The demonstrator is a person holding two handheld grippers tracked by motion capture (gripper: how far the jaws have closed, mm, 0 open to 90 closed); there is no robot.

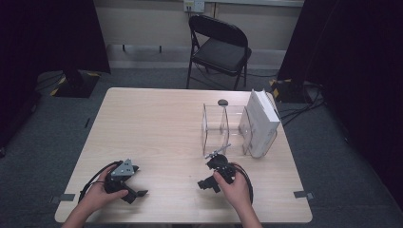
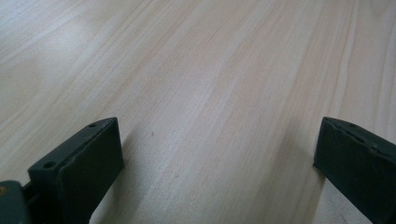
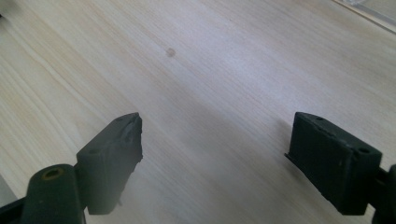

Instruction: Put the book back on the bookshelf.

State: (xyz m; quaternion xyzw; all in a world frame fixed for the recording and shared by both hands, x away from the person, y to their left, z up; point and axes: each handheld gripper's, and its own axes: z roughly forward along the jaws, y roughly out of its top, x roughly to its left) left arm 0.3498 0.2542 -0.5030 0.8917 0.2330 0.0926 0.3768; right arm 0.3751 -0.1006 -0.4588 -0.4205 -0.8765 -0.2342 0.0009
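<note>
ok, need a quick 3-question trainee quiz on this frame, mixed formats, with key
1. True or false: the left gripper is shut on an object.
2. Multiple choice: what stands right beside the clear acrylic holder, on its right in the high view? A) a red mug B) a white box C) a stack of plates
3. Fill in: the small dark round object lies on the table just ____ the clear holder, on the chair side.

Key
1. False: its jaws stand wide apart over bare wood.
2. B
3. behind
</note>
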